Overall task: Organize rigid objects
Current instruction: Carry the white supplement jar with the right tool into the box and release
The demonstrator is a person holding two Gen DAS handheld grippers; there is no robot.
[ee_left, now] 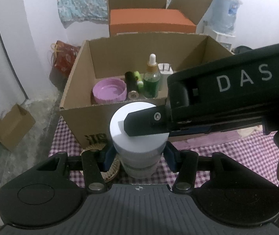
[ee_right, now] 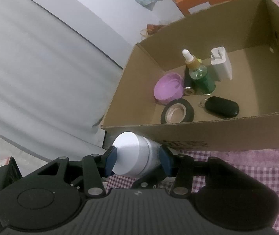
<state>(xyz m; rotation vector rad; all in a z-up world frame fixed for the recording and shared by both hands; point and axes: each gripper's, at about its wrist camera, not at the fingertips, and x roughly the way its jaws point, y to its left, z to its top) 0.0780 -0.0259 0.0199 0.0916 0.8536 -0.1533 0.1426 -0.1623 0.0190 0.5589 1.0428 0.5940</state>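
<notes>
While the left gripper [ee_left: 139,156] clamps its blue pads [ee_left: 110,154] on either side of the white-lidded frosted plastic jar [ee_left: 138,135], the right gripper [ee_right: 138,159] has its own blue-padded fingers closed on the same jar across lid and base, one black finger lying over the lid in the left wrist view. That jar stands just in front of the open brown cardboard box [ee_left: 76,78], above the purple-and-white checked tablecloth [ee_left: 227,152]; whether it touches the cloth cannot be told. A round woven coaster [ee_left: 112,168] lies beside the jar's base on the left. Inside the box sit an upturned lilac plastic lid [ee_right: 167,89], a black spool of thread [ee_left: 131,85], a green dropper bottle with a white bulb [ee_right: 198,74], a white plug adapter [ee_right: 221,62], a black roll of tape [ee_right: 177,113] and a black oval key fob [ee_right: 222,106]. Behind the box stands an orange-fronted carton [ee_left: 151,22].
</notes>
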